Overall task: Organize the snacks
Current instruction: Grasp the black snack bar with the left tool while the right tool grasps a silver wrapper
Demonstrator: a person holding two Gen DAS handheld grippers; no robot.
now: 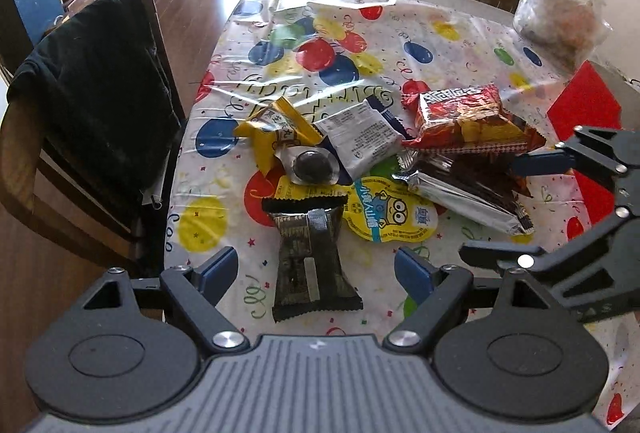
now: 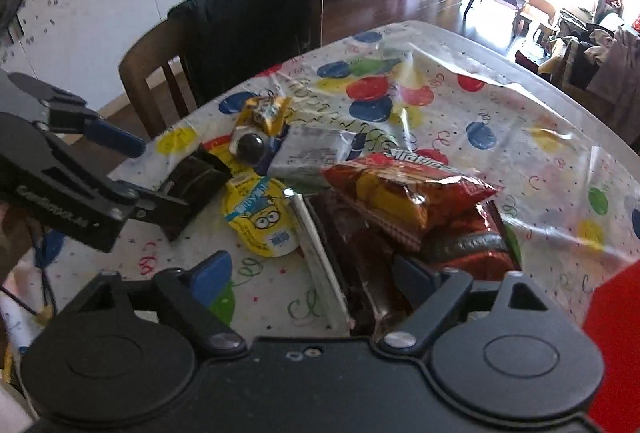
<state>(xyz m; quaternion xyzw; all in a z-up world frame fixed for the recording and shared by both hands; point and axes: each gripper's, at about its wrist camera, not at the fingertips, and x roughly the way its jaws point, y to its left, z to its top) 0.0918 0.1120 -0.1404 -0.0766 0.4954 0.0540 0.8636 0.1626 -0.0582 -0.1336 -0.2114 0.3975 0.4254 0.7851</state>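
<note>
While the left gripper stands wide open and empty at the lower middle of the left wrist view, the dark foil packet lies flat on the counter directly between its blue fingers, neither of which touches it. Its upper end sits against the yellow minion-print pouch, so closing too far up the frame could, I judge, nip both wrappers at once. Above these, near frame centre, the pile holds a yellow packet, a white sachet, a red chip bag and a silver-edged brown bar. At the right edge, the right gripper also gapes with nothing in it. The glossy balloon-print plastic covering could let a flat packet slide away from a closing finger.

Seen from the right wrist view, the right gripper hangs open and empty at the lower middle, its right finger over the brown bar, with the red chip bag overlapping just above. Gripping the bar there may drag or tip the puffy bag. At the left edge the left gripper is close by, so the two could collide over the dark foil packet.
</note>
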